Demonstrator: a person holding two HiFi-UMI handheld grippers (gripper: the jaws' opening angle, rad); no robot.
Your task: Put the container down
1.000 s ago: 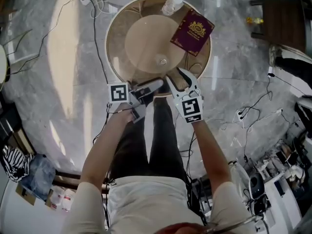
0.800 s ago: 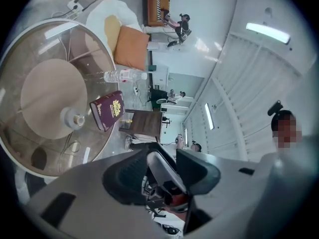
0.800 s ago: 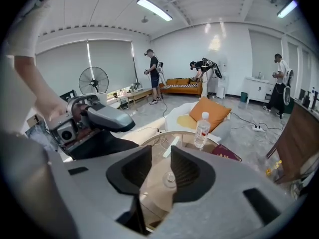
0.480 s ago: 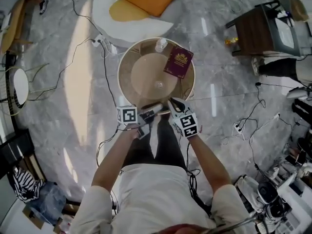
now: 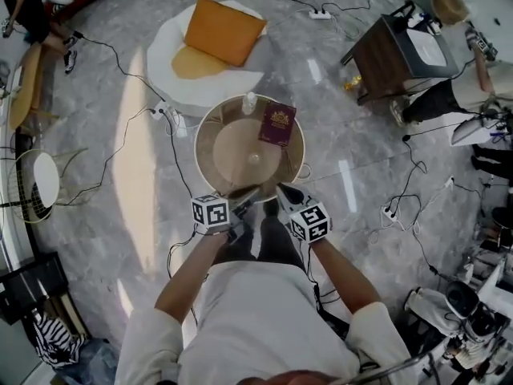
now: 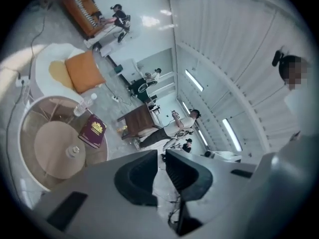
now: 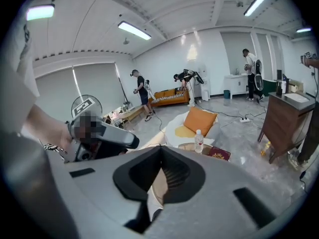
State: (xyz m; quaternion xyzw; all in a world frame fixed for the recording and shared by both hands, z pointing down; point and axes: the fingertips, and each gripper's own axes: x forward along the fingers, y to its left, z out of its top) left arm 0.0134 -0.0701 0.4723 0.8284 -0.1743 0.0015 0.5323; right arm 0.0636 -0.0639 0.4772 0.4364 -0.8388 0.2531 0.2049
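Clear plastic bottle [image 5: 250, 101], taken as the container, noted upright on round table [image 5: 207, 131] at upper centre beside maroon booklet [image 5: 277, 124], seemingly set down; hence left gripper [image 5: 247, 196] below it empty, jaws just closing to a slit, right gripper [image 5: 284, 192] fully together.

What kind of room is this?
Probably a big studio or lab staged like a living room: a power strip and cables lie on the marble floor, other people handle gear, and strip lights line the ceiling.
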